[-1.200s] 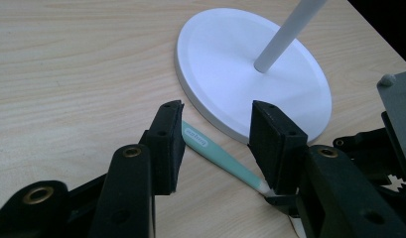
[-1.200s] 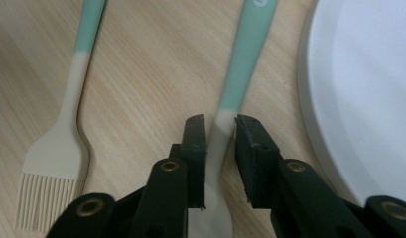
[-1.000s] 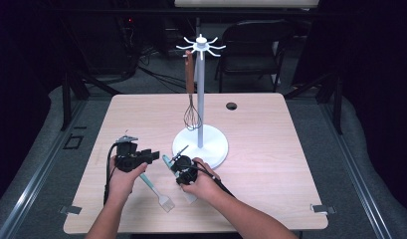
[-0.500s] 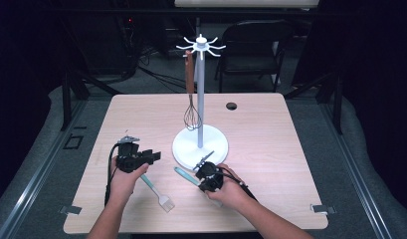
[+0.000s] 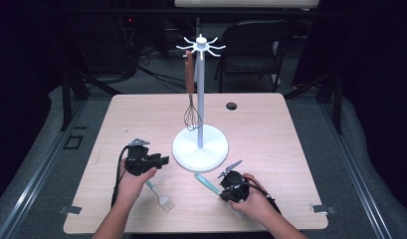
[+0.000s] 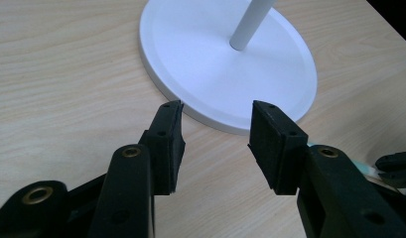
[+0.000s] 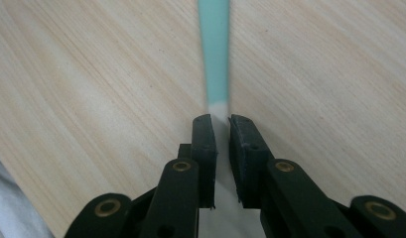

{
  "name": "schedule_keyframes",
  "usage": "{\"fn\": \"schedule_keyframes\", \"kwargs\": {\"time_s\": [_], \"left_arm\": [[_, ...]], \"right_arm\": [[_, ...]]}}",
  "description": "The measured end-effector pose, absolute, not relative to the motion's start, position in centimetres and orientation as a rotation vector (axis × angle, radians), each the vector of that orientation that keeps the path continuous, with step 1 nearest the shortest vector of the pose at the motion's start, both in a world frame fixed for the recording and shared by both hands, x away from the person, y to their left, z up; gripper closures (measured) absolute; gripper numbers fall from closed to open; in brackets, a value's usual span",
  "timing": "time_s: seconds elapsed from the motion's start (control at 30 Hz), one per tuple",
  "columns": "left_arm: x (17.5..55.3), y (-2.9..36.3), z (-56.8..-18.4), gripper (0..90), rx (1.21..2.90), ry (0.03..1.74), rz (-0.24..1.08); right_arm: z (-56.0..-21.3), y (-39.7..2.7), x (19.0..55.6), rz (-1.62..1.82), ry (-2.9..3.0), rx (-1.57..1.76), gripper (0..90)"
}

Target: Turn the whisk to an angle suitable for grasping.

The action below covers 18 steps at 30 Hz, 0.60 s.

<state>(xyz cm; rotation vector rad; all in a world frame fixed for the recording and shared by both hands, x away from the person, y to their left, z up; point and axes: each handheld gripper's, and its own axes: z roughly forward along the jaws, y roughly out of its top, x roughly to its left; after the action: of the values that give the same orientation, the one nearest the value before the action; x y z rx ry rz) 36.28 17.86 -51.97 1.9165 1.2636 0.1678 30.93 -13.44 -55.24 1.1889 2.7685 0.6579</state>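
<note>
The teal-handled utensil [image 7: 214, 54] is now clamped in the right hand-held gripper [image 5: 230, 186], which has carried it across the worktop [image 5: 300, 149] away from the stand's base [image 5: 200, 148]; hanging it looks likely next. It lies low, handle toward the stand. The left hand-held gripper [image 6: 215, 141] waits half-open, empty, beside a brush [image 5: 161, 198].
</note>
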Motion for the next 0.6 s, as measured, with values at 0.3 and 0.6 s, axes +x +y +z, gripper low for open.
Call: {"fn": "schedule_keyframes", "kwargs": {"time_s": [0.3, 0.6], "left_arm": [[36.2, 17.3, -52.3, 55.8, 1.934, 1.252, 0.145], [36.2, 17.0, -52.5, 55.5, 1.947, 1.244, 0.138]], "right_arm": [[-54.9, -12.8, 31.4, 0.638, 2.772, 1.166, 78.5], [-55.0, -11.2, 32.4, 0.607, 2.763, 1.131, 78.9]]}}
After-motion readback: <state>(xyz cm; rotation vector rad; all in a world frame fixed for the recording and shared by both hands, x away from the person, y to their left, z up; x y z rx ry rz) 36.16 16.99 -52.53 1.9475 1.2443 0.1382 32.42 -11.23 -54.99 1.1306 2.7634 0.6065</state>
